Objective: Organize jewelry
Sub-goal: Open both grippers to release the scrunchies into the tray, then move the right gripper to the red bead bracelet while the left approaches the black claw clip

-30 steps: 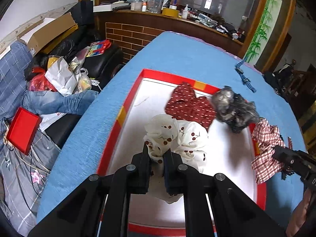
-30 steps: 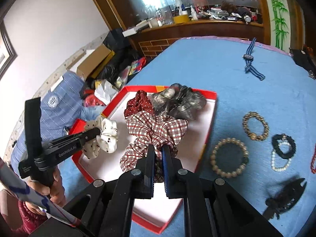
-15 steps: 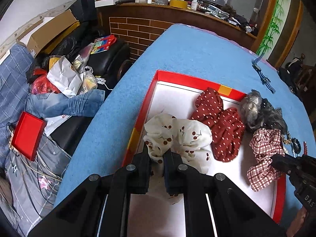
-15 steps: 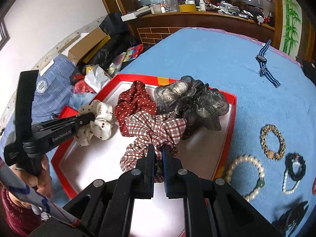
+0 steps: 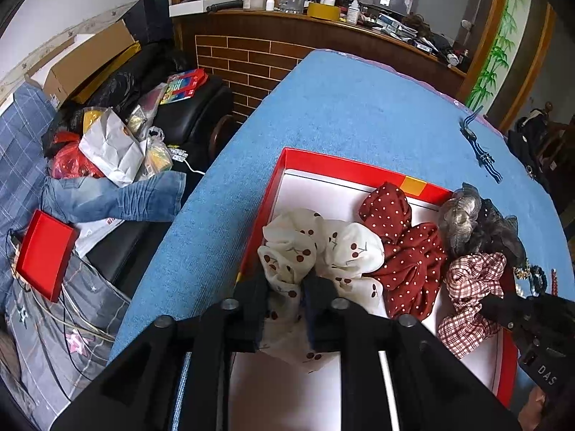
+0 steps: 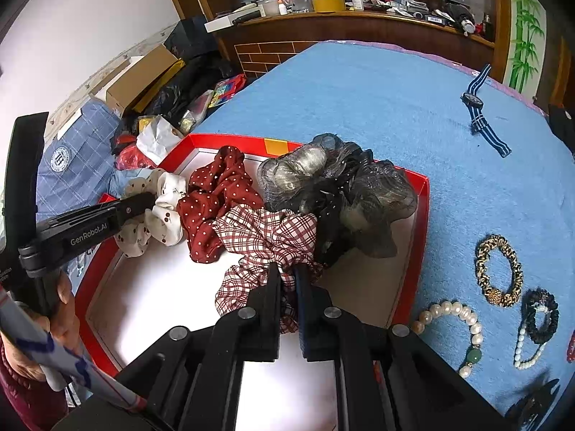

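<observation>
A red-rimmed white tray (image 5: 359,161) (image 6: 422,215) lies on the blue table. My left gripper (image 5: 285,285) is shut on a white cherry-print scrunchie (image 5: 323,248) (image 6: 167,208) at the tray's left side. My right gripper (image 6: 287,280) is shut on a red plaid scrunchie (image 6: 269,237) (image 5: 470,287) near the tray's middle. A dark red polka-dot scrunchie (image 5: 406,248) (image 6: 219,194) lies between them. A grey-black organza scrunchie (image 6: 341,190) (image 5: 478,222) sits at the tray's far right corner.
Right of the tray lie a pearl bracelet (image 6: 463,334), a leopard bracelet (image 6: 497,269), a black-and-pearl bracelet (image 6: 539,323) and a black hair clip (image 6: 532,402). A striped watch (image 6: 481,111) lies farther back. Clutter and a sofa (image 5: 107,136) stand left of the table.
Both grippers have moved left, each keeping its scrunchie. The white and plaid scrunchies now lie closer against the polka-dot one.
</observation>
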